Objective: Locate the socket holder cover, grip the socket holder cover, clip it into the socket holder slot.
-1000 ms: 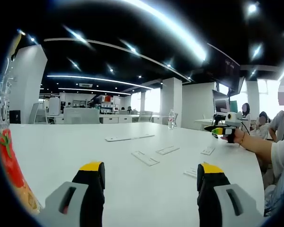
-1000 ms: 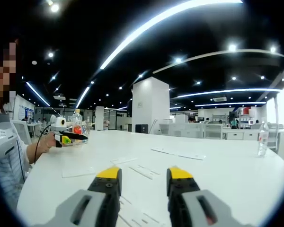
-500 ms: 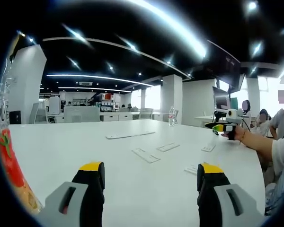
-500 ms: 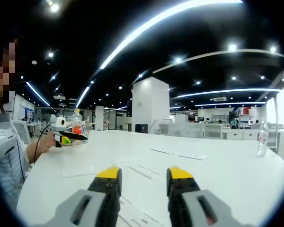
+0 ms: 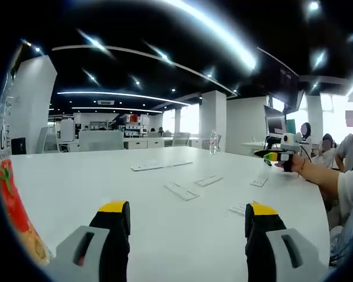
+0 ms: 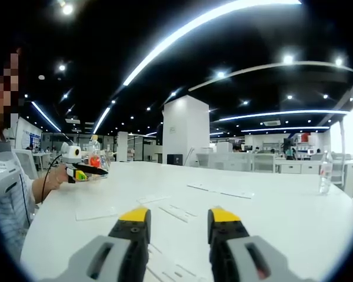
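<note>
Barely anything differs from a second ago. The left gripper [image 5: 181, 212] stands with its yellow-tipped jaws wide apart and nothing between them, above the white table [image 5: 70, 182], and the right gripper [image 6: 179, 215] has its jaws parted more narrowly, also holding nothing. In the left gripper view the whole scene has slid slightly, which points to a small shift of the camera; the flat white parts lie as they did.

Ahead of the left gripper and between the lines of its jaws lie two short white pieces, one socket holder cover [image 5: 181, 191] nearer and a second strip [image 5: 208, 180] just beyond it. Farther off rests a long white socket holder strip [image 5: 161, 165]. Toward the right jaw a small white piece [image 5: 240, 209] lies just beside the jaw tip, and another [image 5: 259, 181] sits farther out. A red-labelled bottle [image 5: 9, 194] stands close at the left edge.

In the right gripper view, thin white strips [image 6: 175, 212] lie just ahead of the jaws, a flat sheet [image 6: 97, 213] sits to the left, and a long strip [image 6: 220, 191] lies farther ahead. A clear water bottle [image 6: 325, 172] stands far to the right.
</note>
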`<state>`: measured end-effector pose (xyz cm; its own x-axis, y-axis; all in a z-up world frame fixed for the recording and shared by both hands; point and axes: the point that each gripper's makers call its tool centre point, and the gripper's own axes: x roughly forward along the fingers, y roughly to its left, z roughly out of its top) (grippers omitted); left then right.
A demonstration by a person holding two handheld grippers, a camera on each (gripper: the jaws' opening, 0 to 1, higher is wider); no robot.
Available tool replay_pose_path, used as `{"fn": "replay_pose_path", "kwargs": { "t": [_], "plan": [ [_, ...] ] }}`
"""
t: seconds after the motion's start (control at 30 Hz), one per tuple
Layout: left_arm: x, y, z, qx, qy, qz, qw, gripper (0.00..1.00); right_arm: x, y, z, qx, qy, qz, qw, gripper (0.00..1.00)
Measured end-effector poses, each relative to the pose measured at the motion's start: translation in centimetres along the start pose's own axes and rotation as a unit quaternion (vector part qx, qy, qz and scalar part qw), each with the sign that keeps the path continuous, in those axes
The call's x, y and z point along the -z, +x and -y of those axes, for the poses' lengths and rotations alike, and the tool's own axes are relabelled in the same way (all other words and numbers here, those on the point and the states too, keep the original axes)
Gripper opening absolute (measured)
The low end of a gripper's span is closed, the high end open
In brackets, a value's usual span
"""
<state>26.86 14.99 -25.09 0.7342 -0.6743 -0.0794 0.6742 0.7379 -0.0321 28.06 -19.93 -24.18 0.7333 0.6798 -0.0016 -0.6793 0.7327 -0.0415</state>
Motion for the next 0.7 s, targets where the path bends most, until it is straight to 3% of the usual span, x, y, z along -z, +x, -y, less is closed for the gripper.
{"fn": "replay_pose_path", "kwargs": {
  "t": [0.7],
  "plan": [
    [0.12,-0.23,-0.37,-0.007,0.0,-0.001,1.0,0.8,0.0,-0.37,0.42,0.007,0.016,0.006,0.9998,0.4]
  ]
}}
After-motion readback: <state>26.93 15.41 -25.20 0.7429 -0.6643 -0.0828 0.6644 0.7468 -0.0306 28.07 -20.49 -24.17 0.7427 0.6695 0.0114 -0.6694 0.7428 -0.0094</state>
